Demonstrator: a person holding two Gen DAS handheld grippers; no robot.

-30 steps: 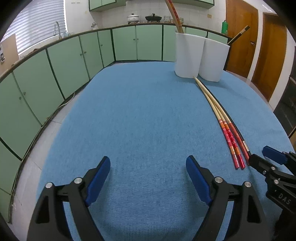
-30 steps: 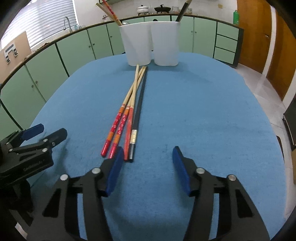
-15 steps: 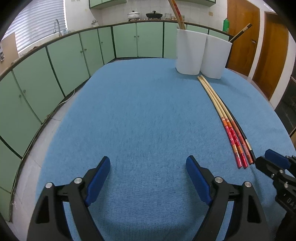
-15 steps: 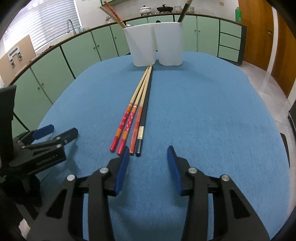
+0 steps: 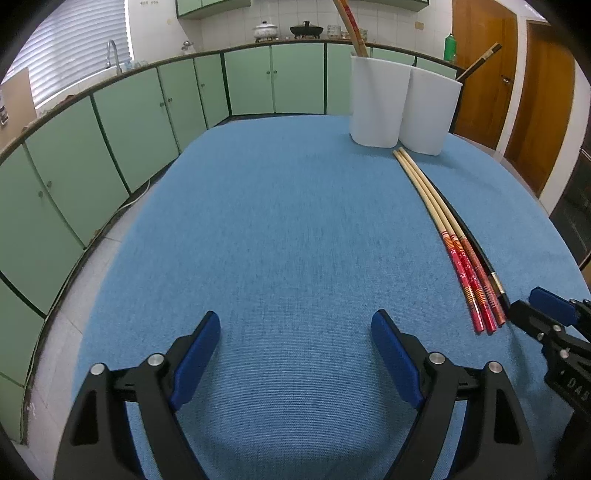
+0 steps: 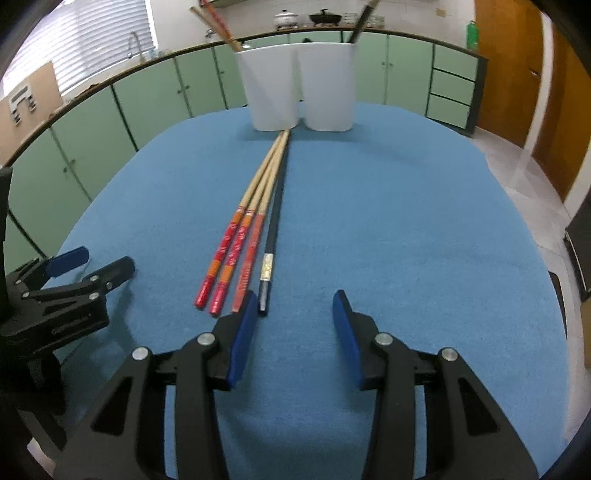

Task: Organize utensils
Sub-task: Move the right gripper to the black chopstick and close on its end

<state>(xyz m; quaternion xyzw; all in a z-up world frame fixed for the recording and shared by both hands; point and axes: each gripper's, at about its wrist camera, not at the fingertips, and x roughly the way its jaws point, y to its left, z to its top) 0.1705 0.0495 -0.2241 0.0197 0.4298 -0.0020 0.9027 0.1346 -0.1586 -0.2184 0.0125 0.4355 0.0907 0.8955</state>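
Right gripper (image 6: 293, 325) is spread wide, nothing in it, low over the blue cloth (image 6: 406, 229). Its left pad (image 6: 243, 332) sits right at the near ends of the chopsticks (image 6: 255, 221), beside the black one (image 6: 273, 229); can't tell if it's touching.

Left gripper (image 5: 295, 354) is also spread wide, nothing between the pads, over bare cloth well left of the chopsticks (image 5: 447, 229).

Chopsticks: four lying side by side on the cloth, three bamboo with red handles plus the black one on the right. Handles point toward the grippers, tips just short of the two white holders (image 6: 299, 85) at the far edge.

Holders stand upright, touching each other. Left holder has red-handled sticks (image 6: 218, 24) leaning out to the left. Right holder has a dark stick (image 6: 364, 20) poking up.
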